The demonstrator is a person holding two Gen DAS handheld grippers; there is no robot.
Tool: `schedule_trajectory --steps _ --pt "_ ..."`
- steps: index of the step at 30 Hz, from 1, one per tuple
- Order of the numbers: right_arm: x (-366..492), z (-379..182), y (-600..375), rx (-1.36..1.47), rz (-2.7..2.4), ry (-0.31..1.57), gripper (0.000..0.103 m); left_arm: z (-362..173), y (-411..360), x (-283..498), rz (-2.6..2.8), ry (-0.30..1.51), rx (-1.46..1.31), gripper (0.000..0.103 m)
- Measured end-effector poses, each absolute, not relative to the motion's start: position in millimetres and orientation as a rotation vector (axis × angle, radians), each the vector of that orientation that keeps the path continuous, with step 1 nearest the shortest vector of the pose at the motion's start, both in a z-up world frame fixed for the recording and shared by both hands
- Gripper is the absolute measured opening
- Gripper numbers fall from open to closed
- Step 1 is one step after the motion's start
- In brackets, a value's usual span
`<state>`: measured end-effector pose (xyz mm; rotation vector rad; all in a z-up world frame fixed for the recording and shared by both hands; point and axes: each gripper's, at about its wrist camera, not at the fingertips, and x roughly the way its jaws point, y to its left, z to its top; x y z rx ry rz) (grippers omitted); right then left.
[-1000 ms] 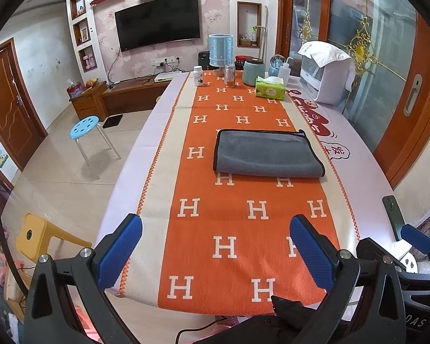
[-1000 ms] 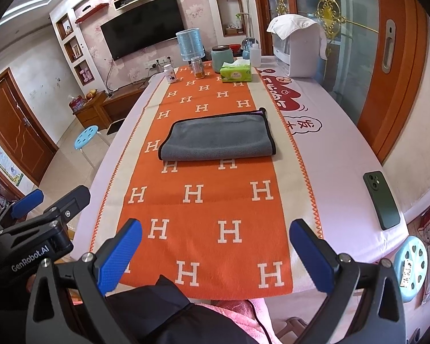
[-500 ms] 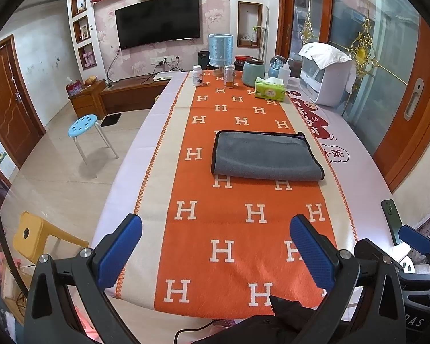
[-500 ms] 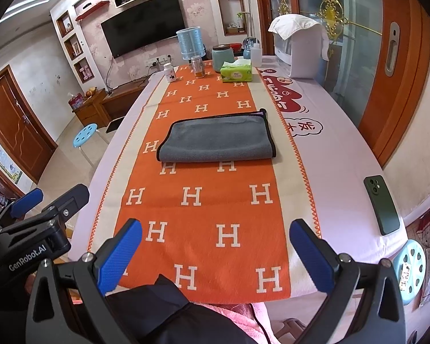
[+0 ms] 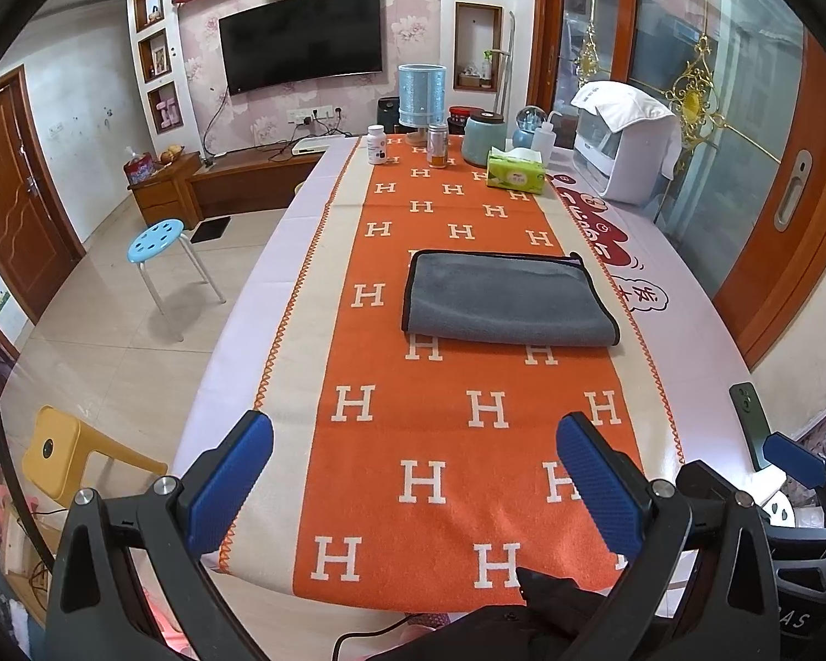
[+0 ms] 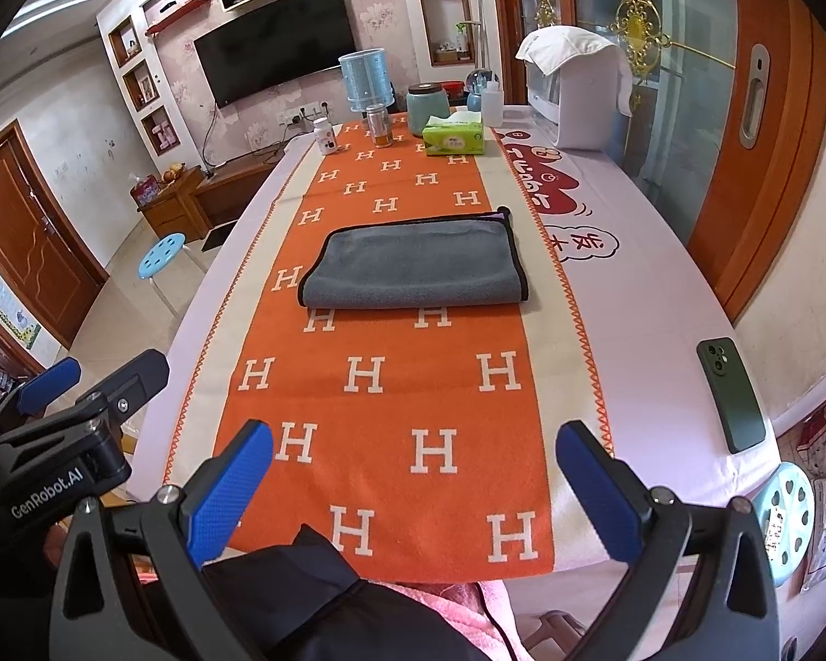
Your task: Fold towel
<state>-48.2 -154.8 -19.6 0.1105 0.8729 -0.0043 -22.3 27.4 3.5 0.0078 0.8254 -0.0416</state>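
the grey towel (image 5: 506, 297) lies folded over on itself in the middle of the orange runner (image 5: 446, 440), a flat rectangle with dark piping round its edges and a rounded fold along the side nearest the grippers; in the right wrist view the same towel (image 6: 418, 267) sits square across the runner (image 6: 391, 385), a small purple tag peeking out at its far right corner. nothing touches the towel. well short of it, over the near end of the runner, the left gripper (image 5: 413, 473) hangs with its jaws spread wide, blue pads (image 5: 231, 487) far apart and nothing between them but the cloth below. the right gripper (image 6: 413, 473) is the same, jaws wide open and empty, hovering above the table's near edge. to the right of the towel, off the runner on the pale tablecloth (image 6: 650, 286), lies a dark green phone (image 6: 729, 394). beyond the towel, at the far end, stand a green tissue pack (image 5: 515, 173), a white pill bottle (image 5: 377, 144), a small jar (image 5: 438, 146) and a teal canister (image 5: 484, 137). left of the towel, down on the floor, a blue stool (image 5: 157, 239).
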Motion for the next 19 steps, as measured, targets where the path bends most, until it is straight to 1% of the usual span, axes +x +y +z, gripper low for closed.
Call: schedule_trajectory --steps 19 --pt "-47.1 -21.8 -157.4 0.112 -0.008 0.875 0.103 3.2 21.7 -18.6 -0.043 0.824 0.005 0.102"
